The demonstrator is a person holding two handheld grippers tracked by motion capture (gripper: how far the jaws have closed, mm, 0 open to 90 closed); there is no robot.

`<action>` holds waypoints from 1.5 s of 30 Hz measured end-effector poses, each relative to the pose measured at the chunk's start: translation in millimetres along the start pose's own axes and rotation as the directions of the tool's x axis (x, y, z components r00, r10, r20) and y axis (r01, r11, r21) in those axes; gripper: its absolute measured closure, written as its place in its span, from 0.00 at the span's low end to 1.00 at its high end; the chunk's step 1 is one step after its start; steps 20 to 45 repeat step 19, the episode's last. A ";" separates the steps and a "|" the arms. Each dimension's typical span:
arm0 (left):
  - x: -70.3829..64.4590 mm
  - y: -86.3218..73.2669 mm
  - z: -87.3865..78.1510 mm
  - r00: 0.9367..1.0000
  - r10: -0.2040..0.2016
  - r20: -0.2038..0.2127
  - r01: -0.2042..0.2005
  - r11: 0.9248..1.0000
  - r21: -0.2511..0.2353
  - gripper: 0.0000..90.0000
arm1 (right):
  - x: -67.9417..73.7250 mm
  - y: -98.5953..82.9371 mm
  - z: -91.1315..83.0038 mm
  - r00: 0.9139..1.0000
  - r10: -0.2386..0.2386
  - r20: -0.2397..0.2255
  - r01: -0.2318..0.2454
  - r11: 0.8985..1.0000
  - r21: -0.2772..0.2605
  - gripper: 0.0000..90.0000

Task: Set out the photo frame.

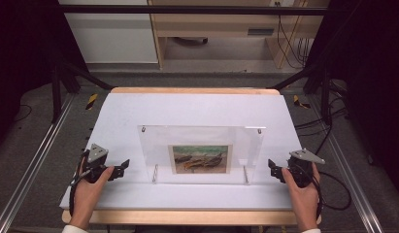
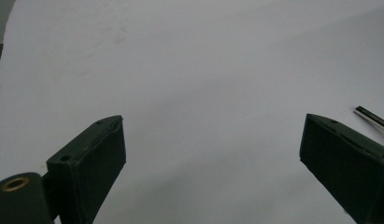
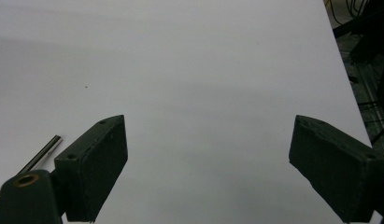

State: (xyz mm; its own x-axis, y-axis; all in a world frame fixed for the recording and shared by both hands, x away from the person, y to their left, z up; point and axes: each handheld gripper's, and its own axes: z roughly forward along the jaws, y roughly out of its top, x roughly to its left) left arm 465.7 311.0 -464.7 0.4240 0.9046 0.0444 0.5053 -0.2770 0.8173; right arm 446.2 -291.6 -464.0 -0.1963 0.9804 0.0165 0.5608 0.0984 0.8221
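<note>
A clear acrylic photo frame (image 1: 202, 153) stands upright in the middle of the white table (image 1: 197, 109), holding a small picture of boats (image 1: 201, 158). Two metal pins prop it at the bottom; the left pin (image 1: 155, 173) shows in the left gripper view as a metal rod tip (image 2: 371, 117), the right pin (image 1: 245, 174) as a rod (image 3: 40, 156) in the right gripper view. My left gripper (image 1: 125, 167) rests just left of the frame, open and empty (image 2: 213, 154). My right gripper (image 1: 272, 169) sits just right of the frame, open and empty (image 3: 208, 156).
The table's wooden front edge (image 1: 187, 217) runs near the hands. Black metal rails (image 1: 32, 160) flank the table on both sides. Cables (image 1: 333, 189) lie on the floor at the right. A wooden shelf unit (image 1: 226, 34) stands beyond the table.
</note>
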 end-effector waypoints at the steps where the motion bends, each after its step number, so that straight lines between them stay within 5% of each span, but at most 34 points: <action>1: 0.7 0.2 1.3 1.000 -0.001 -0.003 0.001 1.000 0.001 0.07 | 0.3 0.6 1.4 1.000 -0.004 -0.002 0.004 1.000 0.002 0.13; 8: 5.6 0.1 6.3 0.998 -0.061 0.022 0.060 0.998 0.030 0.08 | 6.2 4.0 14.8 0.999 -0.001 -0.047 0.003 0.999 0.046 0.13; 11: 7.3 -1.2 5.2 0.993 -0.109 0.043 0.107 0.993 0.039 0.08 | 10.9 3.5 21.6 0.996 0.004 -0.092 0.003 0.997 0.075 0.12; 17: 4.1 -3.8 6.2 0.987 -0.139 0.082 0.134 0.989 0.065 0.08 | 14.0 -0.5 23.2 0.990 0.017 -0.144 -0.002 0.995 0.105 0.10; 45: 3.4 -4.0 5.7 0.988 -0.133 0.082 0.129 0.990 0.061 0.08 | 13.3 -0.8 21.7 0.990 0.011 -0.142 0.003 0.995 0.100 0.10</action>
